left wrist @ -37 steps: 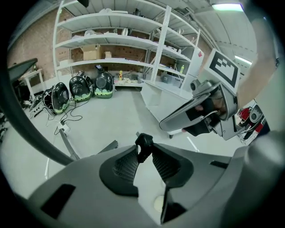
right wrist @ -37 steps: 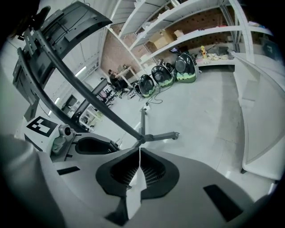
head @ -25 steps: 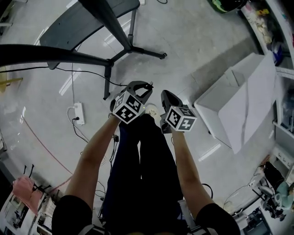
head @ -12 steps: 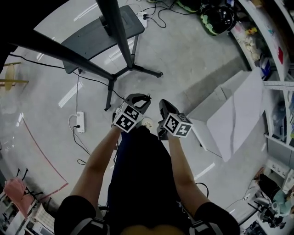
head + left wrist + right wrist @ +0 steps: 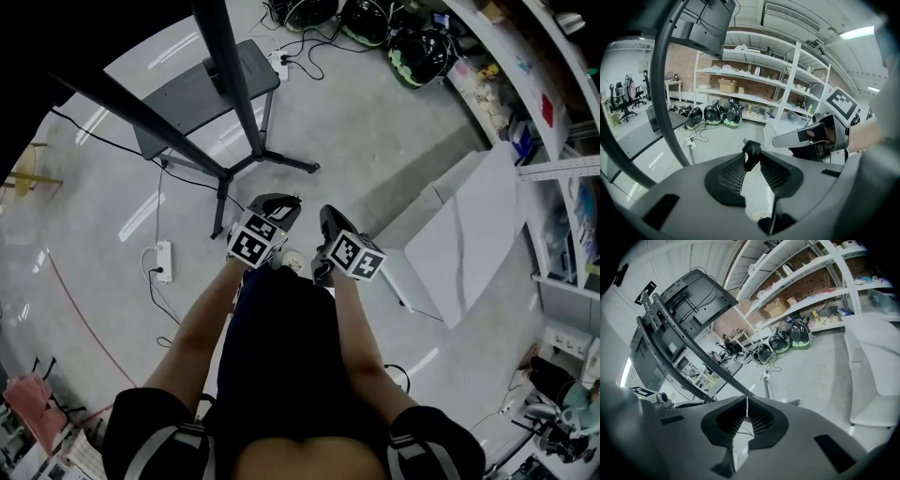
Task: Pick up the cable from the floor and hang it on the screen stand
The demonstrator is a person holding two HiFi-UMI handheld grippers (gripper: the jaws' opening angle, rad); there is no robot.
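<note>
Black plug of the cable (image 5: 751, 153) is pinched at the jaw tips of the left gripper (image 5: 279, 202), above the person's legs (image 5: 281, 347). Just beside it, the right gripper (image 5: 746, 414) has its 2 jaws pressed together. Beyond, the screen stand (image 5: 246, 112) rises from the grey floor (image 5: 375, 141).

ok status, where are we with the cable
Left gripper shut on black cable end. Right gripper shut, empty. Screen stand just ahead, nothing seen between.

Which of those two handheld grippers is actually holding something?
The left gripper: its jaws pinch a small black plug, while the right gripper is shut on nothing.
</note>
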